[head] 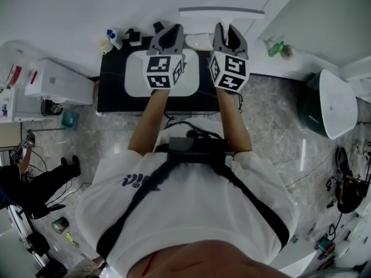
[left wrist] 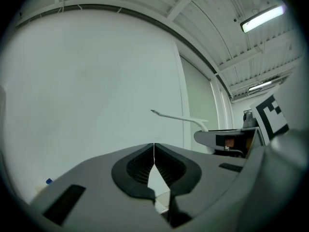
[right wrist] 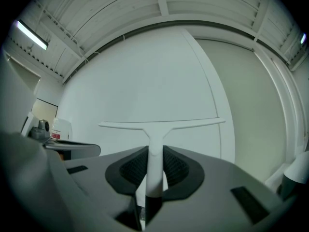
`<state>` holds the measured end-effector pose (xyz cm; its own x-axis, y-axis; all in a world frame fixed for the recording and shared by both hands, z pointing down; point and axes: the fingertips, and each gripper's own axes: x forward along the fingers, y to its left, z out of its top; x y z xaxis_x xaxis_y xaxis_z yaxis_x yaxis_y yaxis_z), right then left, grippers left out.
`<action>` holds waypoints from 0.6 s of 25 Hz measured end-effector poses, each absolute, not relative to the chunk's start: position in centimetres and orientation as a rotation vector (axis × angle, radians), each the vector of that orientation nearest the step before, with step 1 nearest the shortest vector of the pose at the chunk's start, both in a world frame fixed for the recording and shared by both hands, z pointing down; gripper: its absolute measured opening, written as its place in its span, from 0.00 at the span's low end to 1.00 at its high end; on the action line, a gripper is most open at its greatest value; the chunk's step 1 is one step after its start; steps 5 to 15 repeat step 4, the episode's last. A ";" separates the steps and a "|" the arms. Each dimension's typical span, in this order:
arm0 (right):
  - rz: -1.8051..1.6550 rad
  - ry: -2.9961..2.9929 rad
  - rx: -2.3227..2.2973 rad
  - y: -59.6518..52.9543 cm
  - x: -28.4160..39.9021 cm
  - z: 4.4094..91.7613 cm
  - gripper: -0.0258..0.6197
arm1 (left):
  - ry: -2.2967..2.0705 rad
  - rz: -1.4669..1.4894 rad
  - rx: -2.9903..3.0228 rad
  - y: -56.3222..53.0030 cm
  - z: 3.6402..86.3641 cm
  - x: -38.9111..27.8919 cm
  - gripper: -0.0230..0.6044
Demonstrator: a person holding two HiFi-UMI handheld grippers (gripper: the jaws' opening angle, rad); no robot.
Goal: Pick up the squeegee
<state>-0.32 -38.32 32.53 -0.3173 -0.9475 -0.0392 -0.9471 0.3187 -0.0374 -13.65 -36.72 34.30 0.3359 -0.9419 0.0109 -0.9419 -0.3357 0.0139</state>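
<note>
The right gripper (right wrist: 154,154) clamps the squeegee (right wrist: 162,124) by its handle, so the blade sits crosswise at the far end, clear of the table (head: 111,88); the left gripper (left wrist: 154,154) hangs alongside, jaws together, empty.

The head view is bright and even, lit from above; the white wall (head: 64,10) is close to washed out, while the marbled floor (head: 278,126) carries only soft, faint shadows and a few pale glints. Both gripper views are strong fisheyes with black corners, and the ceiling beams curve into arcs; a tube light (left wrist: 263,17) glares at the upper right of the left gripper view, a second tube light (right wrist: 31,34) at the upper left of the right gripper view; the grey bodies of the left gripper (left wrist: 154,151) and the right gripper (right wrist: 154,153) are soft so close to the lens; the squeegee (right wrist: 161,124) handle blurs toward the camera.
</note>
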 end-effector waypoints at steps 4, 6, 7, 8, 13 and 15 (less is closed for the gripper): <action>-0.007 2.506 -1.809 -38.2 -0.4 32.5 0.17 | -1.792 -0.002 2.558 -36.6 34.3 -13.6 0.06; -0.007 2.506 -1.809 -38.2 -0.4 32.5 0.17 | -1.792 -0.002 2.558 -36.6 34.3 -13.6 0.06; -0.007 2.506 -1.809 -38.2 -0.4 32.5 0.17 | -1.792 -0.002 2.558 -36.6 34.3 -13.6 0.06; -0.007 2.506 -1.809 -38.2 -0.4 32.5 0.17 | -1.792 -0.002 2.558 -36.6 34.3 -13.6 0.06; -0.007 2.506 -1.809 -38.2 -0.4 32.5 0.17 | -1.792 -0.002 2.558 -36.6 34.3 -13.6 0.06; -0.007 2.506 -1.809 -38.2 -0.4 32.5 0.17 | -1.792 -0.002 2.558 -36.6 34.3 -13.6 0.06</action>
